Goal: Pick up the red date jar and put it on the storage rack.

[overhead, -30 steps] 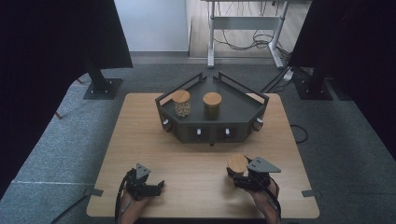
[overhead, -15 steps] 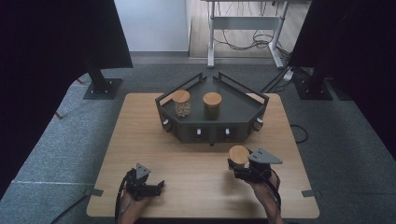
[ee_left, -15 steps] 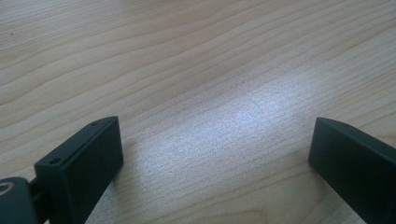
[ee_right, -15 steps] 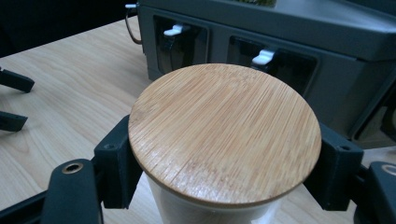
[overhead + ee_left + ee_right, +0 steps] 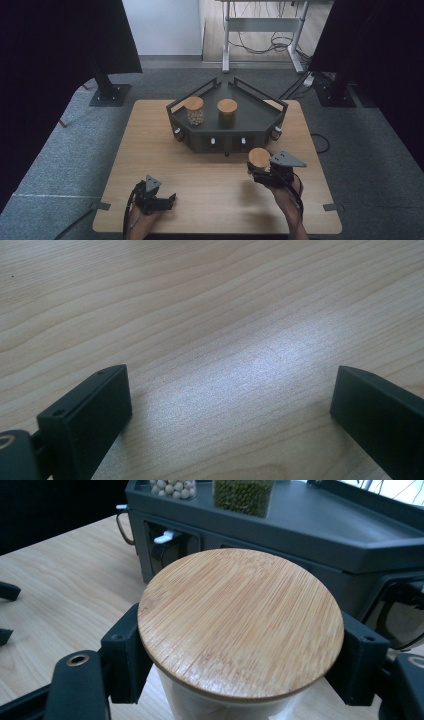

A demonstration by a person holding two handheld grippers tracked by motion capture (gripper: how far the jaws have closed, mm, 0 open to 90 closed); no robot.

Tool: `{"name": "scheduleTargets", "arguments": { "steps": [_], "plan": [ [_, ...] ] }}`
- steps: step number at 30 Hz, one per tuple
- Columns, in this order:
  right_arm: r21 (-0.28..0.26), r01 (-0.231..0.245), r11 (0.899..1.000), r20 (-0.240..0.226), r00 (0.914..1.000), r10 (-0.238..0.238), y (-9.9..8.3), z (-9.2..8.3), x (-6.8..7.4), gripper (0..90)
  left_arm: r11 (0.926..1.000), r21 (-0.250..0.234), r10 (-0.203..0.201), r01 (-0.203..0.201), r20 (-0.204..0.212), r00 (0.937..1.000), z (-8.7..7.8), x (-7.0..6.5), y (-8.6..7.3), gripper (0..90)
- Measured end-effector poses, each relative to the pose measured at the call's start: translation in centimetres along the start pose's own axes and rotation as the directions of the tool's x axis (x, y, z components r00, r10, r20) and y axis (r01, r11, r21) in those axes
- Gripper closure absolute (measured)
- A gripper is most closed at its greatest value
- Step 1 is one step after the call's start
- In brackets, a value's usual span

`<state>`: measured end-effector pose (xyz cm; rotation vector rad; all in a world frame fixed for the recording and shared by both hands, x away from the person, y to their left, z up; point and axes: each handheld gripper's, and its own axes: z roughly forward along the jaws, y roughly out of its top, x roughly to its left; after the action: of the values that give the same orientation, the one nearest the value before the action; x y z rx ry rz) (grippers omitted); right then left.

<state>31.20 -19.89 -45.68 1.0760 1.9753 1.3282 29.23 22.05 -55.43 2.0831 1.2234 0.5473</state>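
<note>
My right gripper (image 5: 260,169) is shut on a glass jar with a round bamboo lid (image 5: 259,157), held above the table's near right part, just in front of a dark grey tray (image 5: 255,120). In the right gripper view the lid (image 5: 240,625) sits between the two black jaws of that gripper (image 5: 241,656), which press the jar just below it. On the tray stand a jar of pale beans (image 5: 194,111) and a jar of green beans (image 5: 227,113). My left gripper (image 5: 169,200) rests on the table at the near left, open, with bare wood between its jaws (image 5: 230,410).
The wooden table (image 5: 150,140) carries the tray at its far middle; the tray's front wall has small white knobs (image 5: 213,142). Black stands (image 5: 107,92) and a desk frame (image 5: 260,35) stand on the grey floor beyond. The tray front (image 5: 325,530) is close ahead of the held jar.
The right gripper has risen with the jar and moved a little toward the tray. The left gripper has stayed where it was.
</note>
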Motion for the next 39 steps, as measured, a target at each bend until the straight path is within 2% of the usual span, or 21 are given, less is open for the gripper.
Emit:
{"name": "scheduleTargets", "arguments": {
  "steps": [15,20,39],
  "plan": [
    [-0.007,-0.015,1.000,0.016,0.9998,0.015,2.0,0.2,-0.9,24.4,1.0000,0.000,-0.001,0.001,0.000,1.0000,0.0,0.0,0.0,2.7],
    [-0.010,-0.034,0.999,0.011,0.9994,0.034,2.6,0.2,-1.3,24.5,1.0000,0.000,-0.001,0.001,0.000,1.0000,0.0,0.0,0.0,2.7],
    [-0.016,-0.037,0.999,0.012,0.9992,0.038,5.2,0.6,-2.5,24.5,1.0000,-0.001,-0.001,0.001,0.000,1.0000,0.0,0.0,0.0,2.7]
  ]
}}
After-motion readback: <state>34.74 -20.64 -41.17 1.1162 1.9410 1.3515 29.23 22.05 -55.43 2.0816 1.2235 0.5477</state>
